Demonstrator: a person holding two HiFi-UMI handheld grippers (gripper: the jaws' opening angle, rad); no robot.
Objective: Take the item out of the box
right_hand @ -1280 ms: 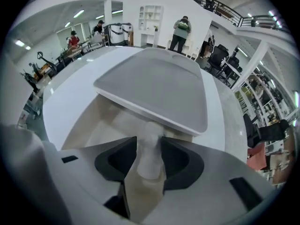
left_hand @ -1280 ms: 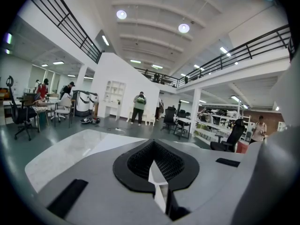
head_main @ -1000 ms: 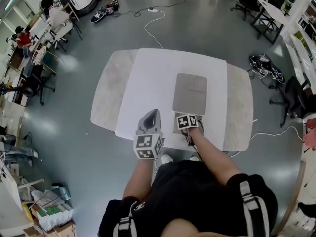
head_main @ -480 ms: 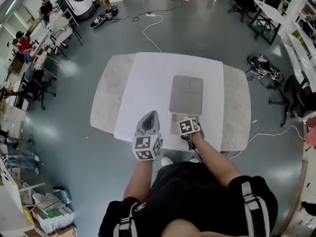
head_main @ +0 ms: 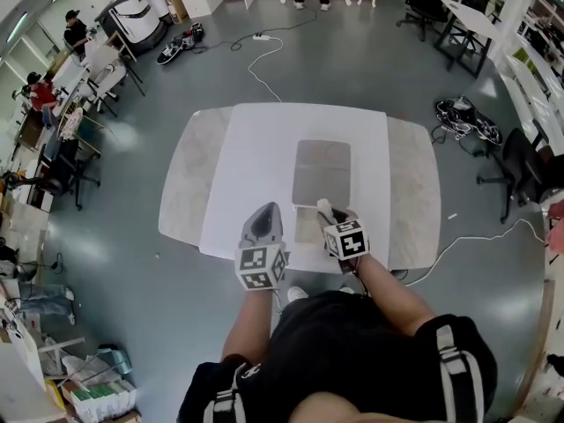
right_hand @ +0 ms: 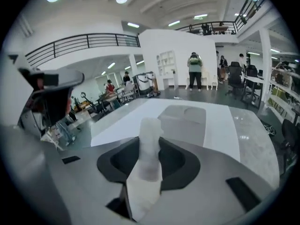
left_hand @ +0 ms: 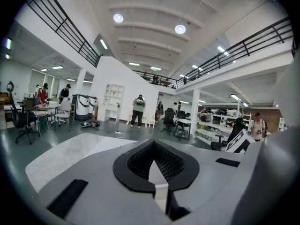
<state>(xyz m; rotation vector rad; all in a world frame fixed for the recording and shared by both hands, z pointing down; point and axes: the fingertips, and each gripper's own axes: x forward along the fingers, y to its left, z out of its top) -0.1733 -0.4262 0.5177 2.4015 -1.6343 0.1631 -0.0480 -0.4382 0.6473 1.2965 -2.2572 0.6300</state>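
My right gripper (head_main: 331, 218) is clamped on the item (right_hand: 151, 135), a pale, soft-looking white piece that stands up between the two jaws and projects past their tips. The jaws have just been closing, with the item between them. In the head view, the item (head_main: 322, 206) is held in the air, over the near end of the box (head_main: 322, 173). The box is a flat grey rectangle that lies on the white sheet (head_main: 256, 166) covering the middle of the table (head_main: 414, 192). The item is not in contact with the box. My left gripper (head_main: 266, 211) is positioned just to the left of the right one, above the near edge of the white sheet. Its jaws are pressed together at the tips, with nothing between them, and it is clear of the box.
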